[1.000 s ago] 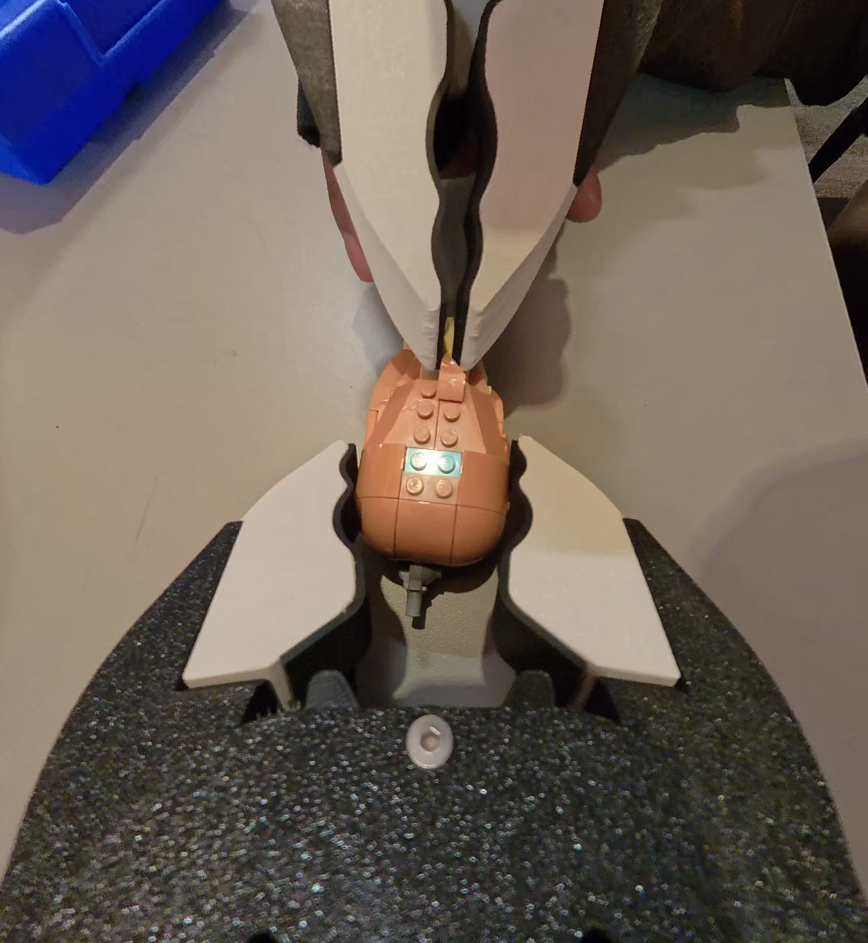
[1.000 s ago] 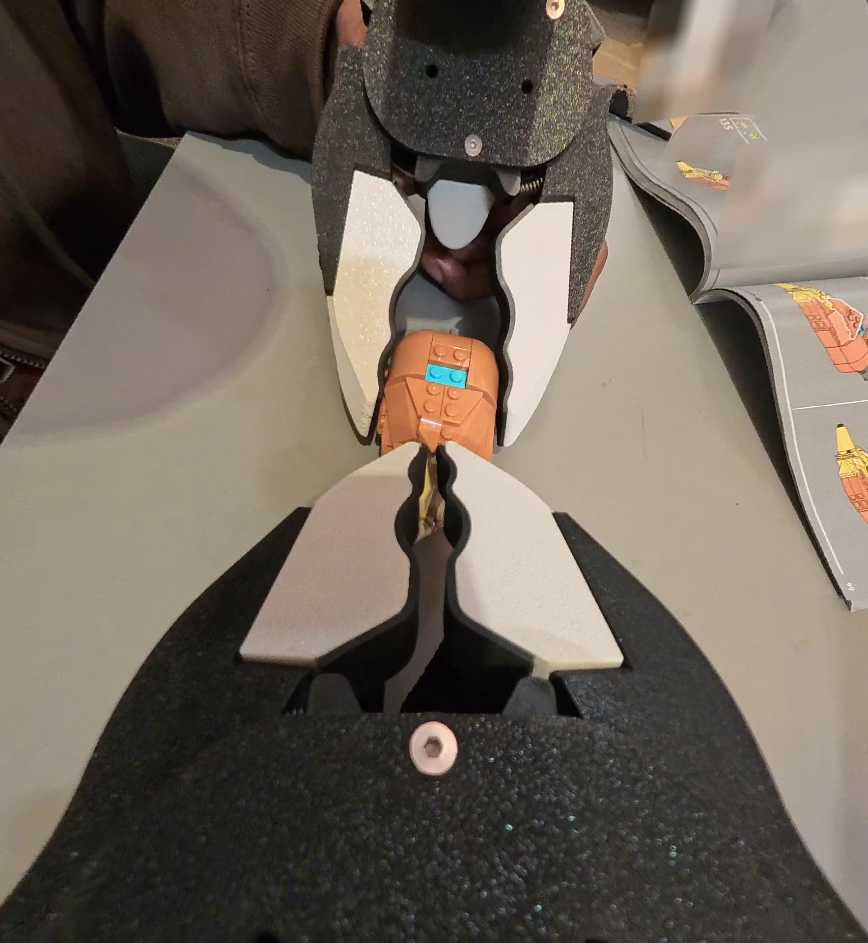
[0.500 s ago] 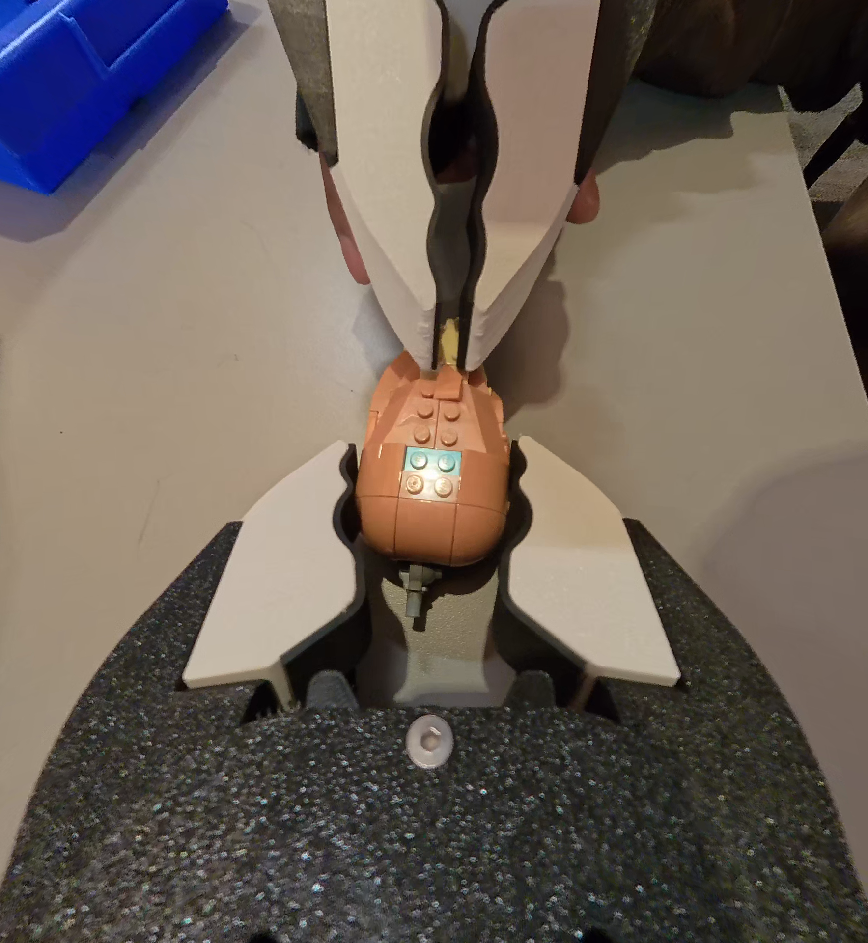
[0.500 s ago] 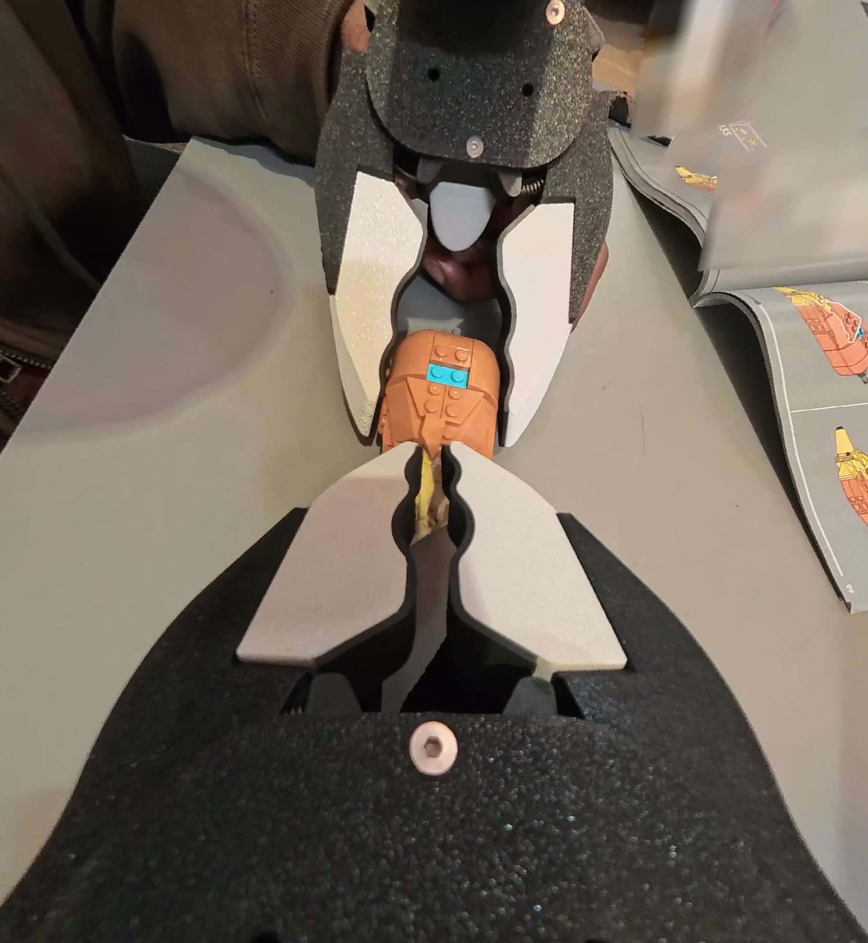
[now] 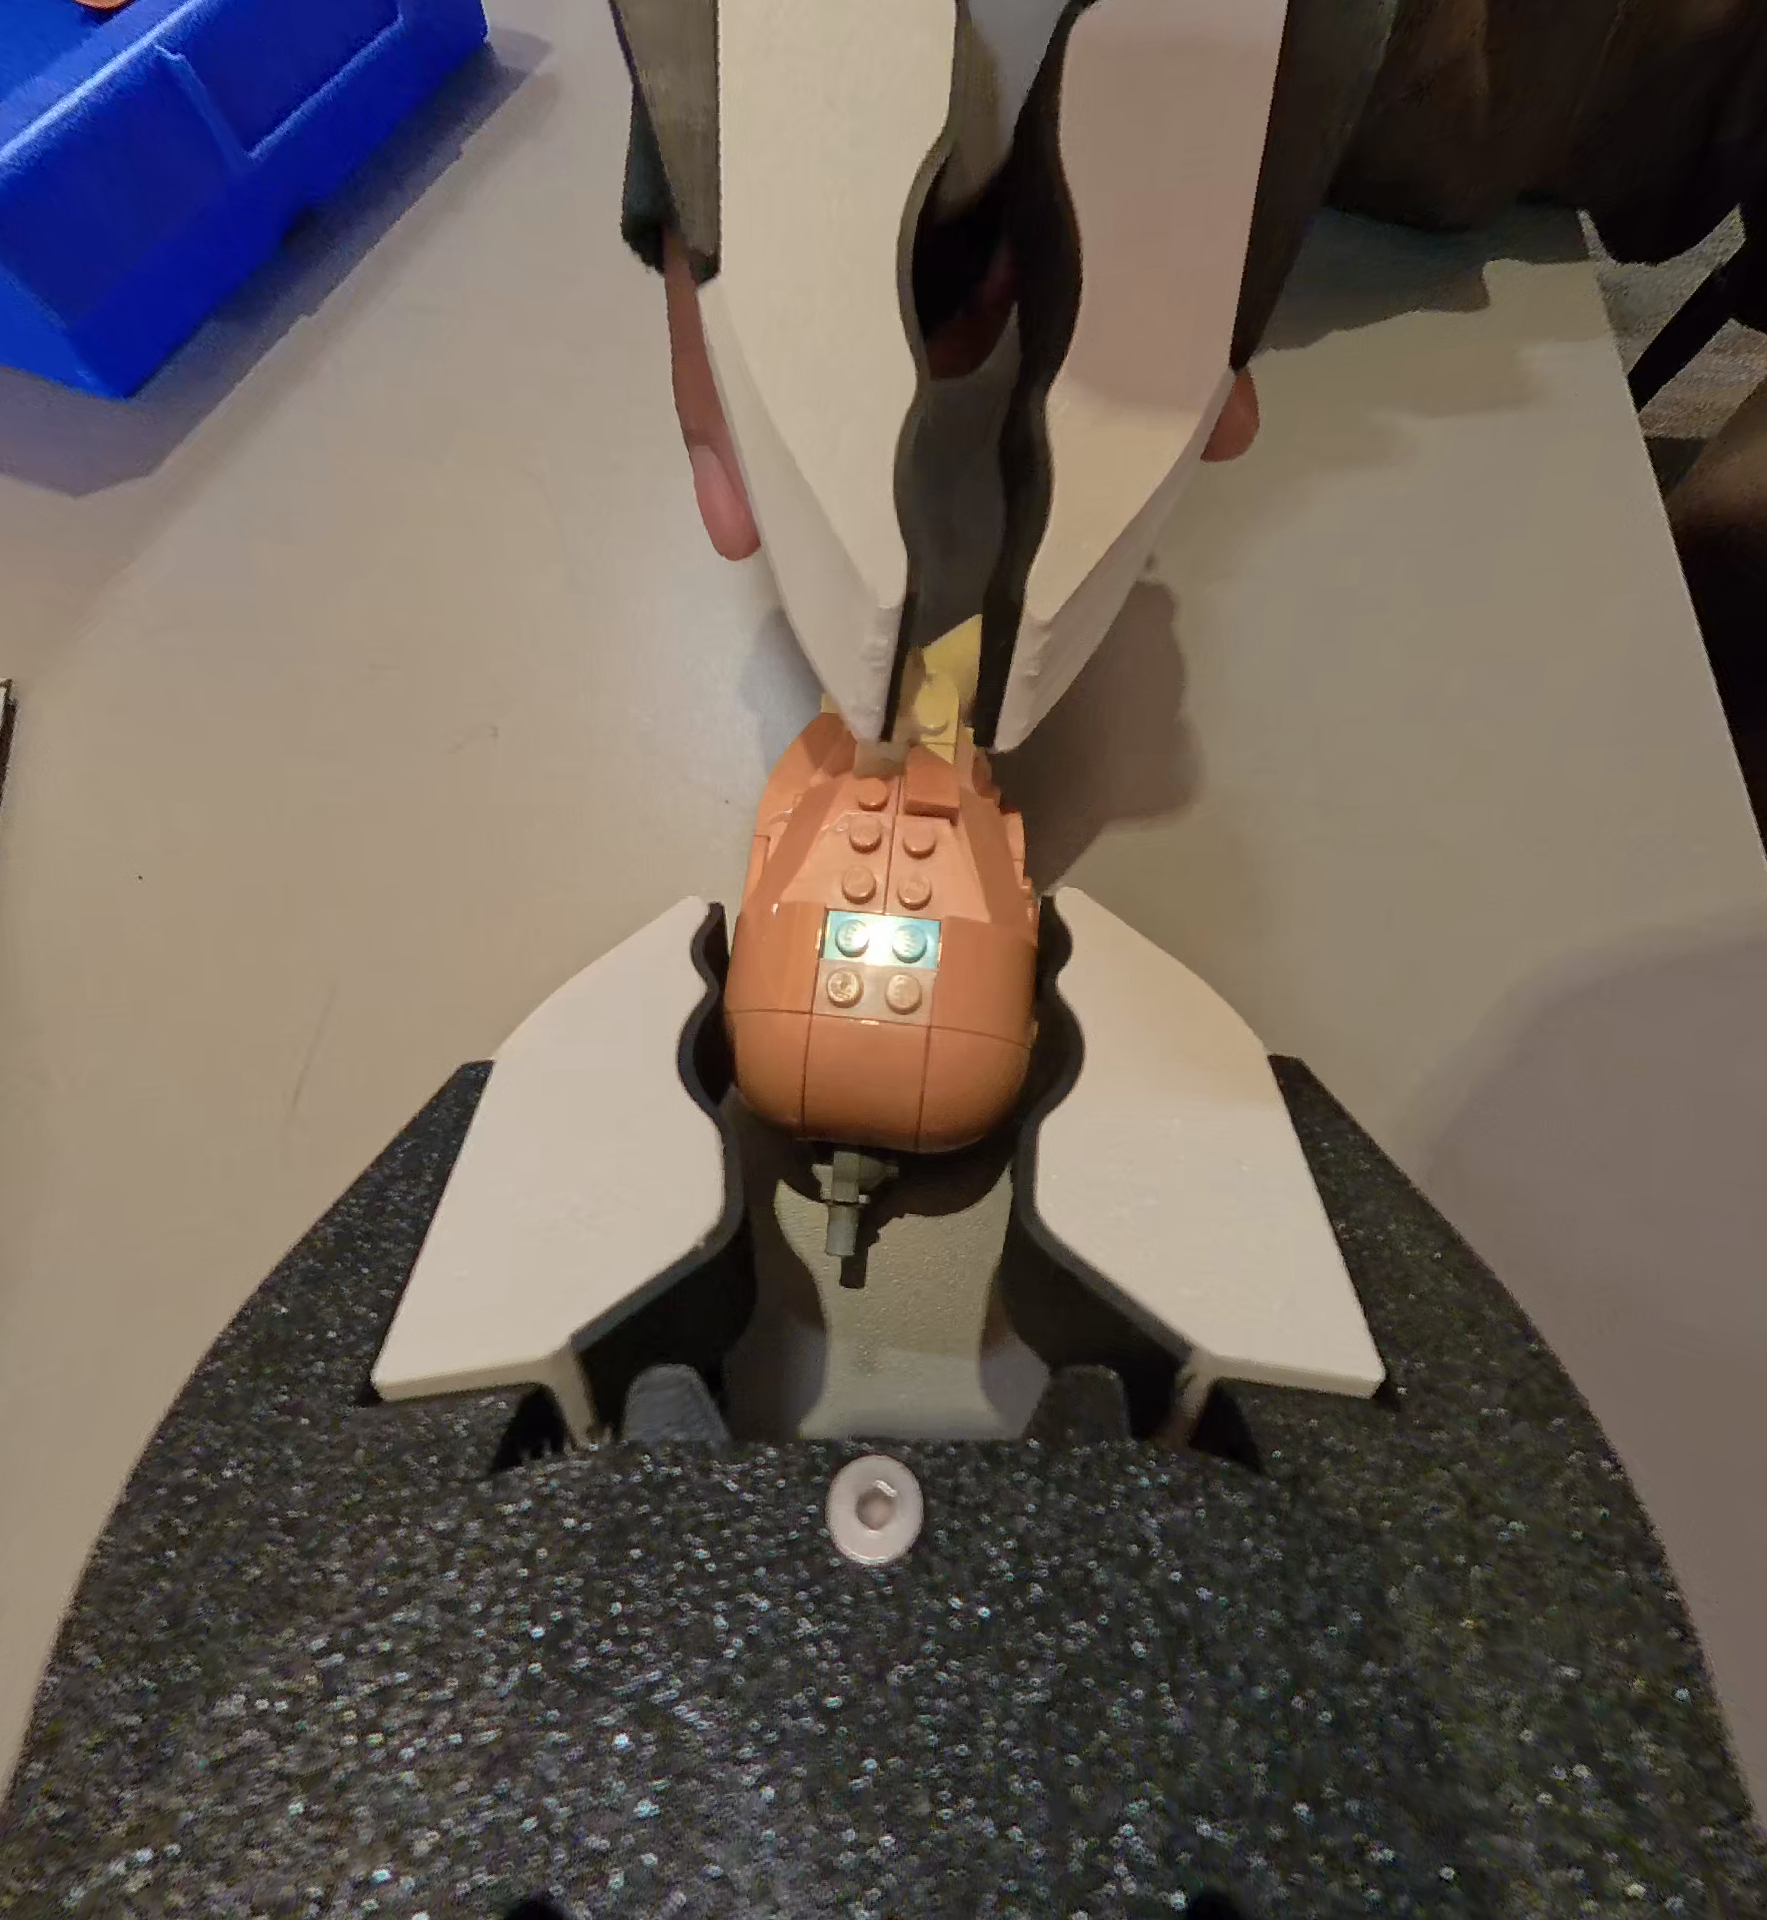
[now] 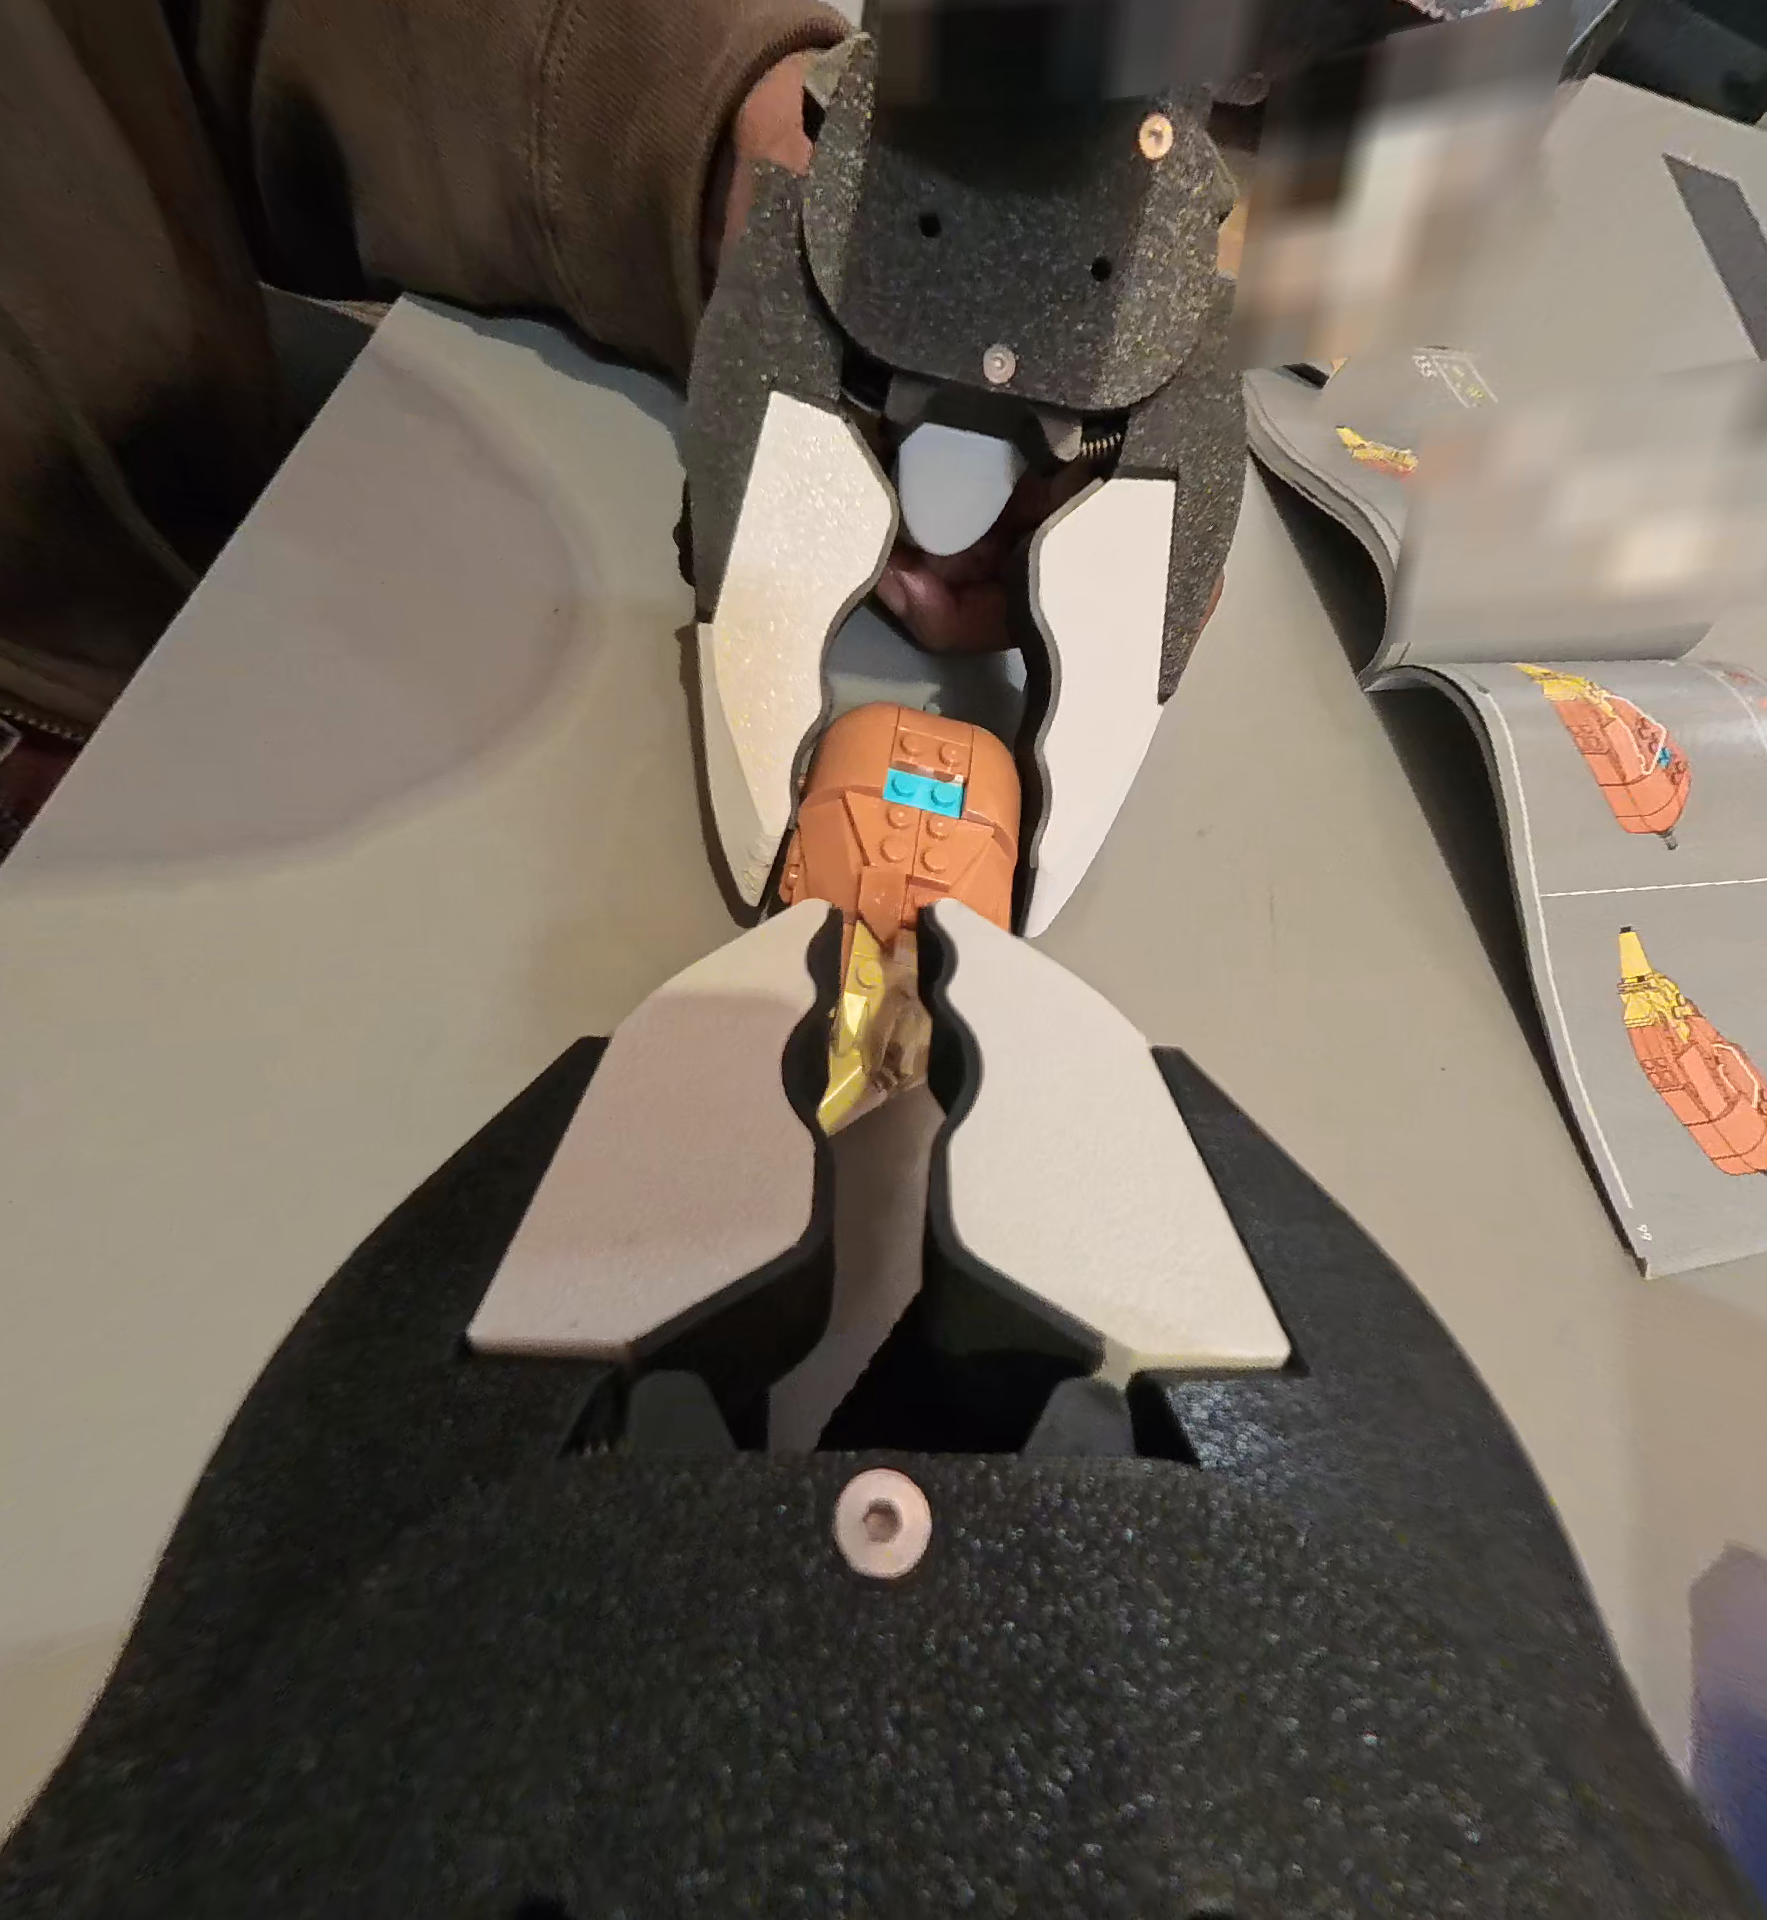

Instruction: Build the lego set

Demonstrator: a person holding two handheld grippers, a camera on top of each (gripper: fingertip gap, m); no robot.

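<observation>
Alignment is what I'm watching: the orange hull (image 5: 874, 977) lies with its long axis running straight from my left claw (image 5: 879, 935) to my right claw (image 6: 874, 925), the two facing each other nose to nose over the grey table (image 5: 339, 727). My left claw is closed about the hull's rounded rear, fingers pressed on either flank, with a small grey pin (image 5: 848, 1216) poking back toward the wrist. My right claw is pinched nearly shut on the yellow nose cone (image 6: 858, 1029), which sits at the hull's pointed front end; in the left wrist view its pale tip shows between those fingers just where they meet the orange bricks. I judge the cone is being seated, so the push must go along that shared axis, right claw toward left, with the left only bracing. Any sideways drift would likely lever the cone off. An open instruction booklet (image 6: 1637, 935) lies to my right, a blue bin (image 5: 131, 177) far left.
</observation>
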